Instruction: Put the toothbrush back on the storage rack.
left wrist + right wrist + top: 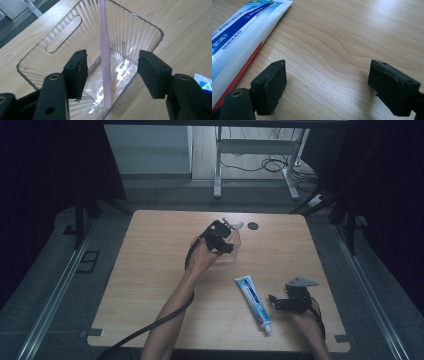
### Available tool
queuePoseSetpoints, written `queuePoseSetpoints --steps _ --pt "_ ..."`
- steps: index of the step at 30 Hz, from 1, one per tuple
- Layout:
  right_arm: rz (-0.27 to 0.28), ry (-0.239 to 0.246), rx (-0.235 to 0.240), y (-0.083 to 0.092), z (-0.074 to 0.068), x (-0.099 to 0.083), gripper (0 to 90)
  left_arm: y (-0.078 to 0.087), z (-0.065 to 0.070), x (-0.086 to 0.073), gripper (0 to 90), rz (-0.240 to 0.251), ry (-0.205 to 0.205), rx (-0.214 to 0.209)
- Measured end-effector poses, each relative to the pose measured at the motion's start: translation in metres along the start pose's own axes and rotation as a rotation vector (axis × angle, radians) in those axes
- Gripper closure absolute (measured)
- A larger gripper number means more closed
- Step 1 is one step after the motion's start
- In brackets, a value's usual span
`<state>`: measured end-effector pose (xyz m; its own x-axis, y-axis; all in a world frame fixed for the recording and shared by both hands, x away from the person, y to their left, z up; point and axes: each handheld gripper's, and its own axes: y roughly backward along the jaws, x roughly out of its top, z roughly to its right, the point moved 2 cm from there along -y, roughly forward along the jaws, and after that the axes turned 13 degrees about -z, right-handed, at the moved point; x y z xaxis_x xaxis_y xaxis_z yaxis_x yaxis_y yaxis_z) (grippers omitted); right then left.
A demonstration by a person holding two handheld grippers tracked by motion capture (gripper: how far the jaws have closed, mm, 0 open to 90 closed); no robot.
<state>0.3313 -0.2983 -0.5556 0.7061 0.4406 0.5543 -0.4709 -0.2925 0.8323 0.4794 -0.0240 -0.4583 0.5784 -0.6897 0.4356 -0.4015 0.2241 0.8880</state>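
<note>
Black jaws of the left gripper [111, 75] sit closest to the lens in the left gripper view, spread apart with a pink toothbrush handle [105, 57] standing upright between them. Neither pad touches it, so nothing's actually gripped right now. That handle stands inside a clear ribbed plastic bin [62, 32], its lower end resting on the slotted bottom, and the bin has an oval handle cutout in one wall. From the high view, that gripper [220, 236] hovers right over the bin [235, 251], which sits toward the far middle of the wooden table [150, 270]. Just beyond the bin there's a small dark round spot [253, 225] on the tabletop.

Nearer the person than the bin, and to its right, a blue-and-white toothpaste tube [253, 301] lies flat, cap end toward the near edge. Right of the tube is the right gripper [276, 301], low over bare wood; in its own view its jaws are wide open and empty, with the tube [239, 37] lying just beside the left-hand one and not touching it.
</note>
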Motion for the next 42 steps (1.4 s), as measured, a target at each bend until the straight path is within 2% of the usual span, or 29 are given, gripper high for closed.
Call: queuePoseSetpoints --steps 2,6,21,31,42 --pt "0.001 0.002 -0.001 0.000 0.000 0.000 14.9 0.001 0.001 -0.001 40.3 0.000 -0.015 0.004" --pt "0.000 0.000 0.000 0.000 0.000 0.000 14.9 0.003 0.003 -0.002 40.2 0.007 -0.020 0.007" --pt "0.000 -0.001 -0.001 0.000 0.000 0.000 14.9 0.011 0.014 -0.007 39.2 0.034 -0.047 -0.024" --pt "0.000 -0.002 0.000 0.000 0.000 0.000 14.9 0.011 0.018 -0.018 33.7 0.051 -0.030 -0.103" --pt "0.000 -0.001 0.000 0.000 0.000 0.000 14.9 0.015 0.023 -0.026 30.5 0.085 -0.011 -0.140"
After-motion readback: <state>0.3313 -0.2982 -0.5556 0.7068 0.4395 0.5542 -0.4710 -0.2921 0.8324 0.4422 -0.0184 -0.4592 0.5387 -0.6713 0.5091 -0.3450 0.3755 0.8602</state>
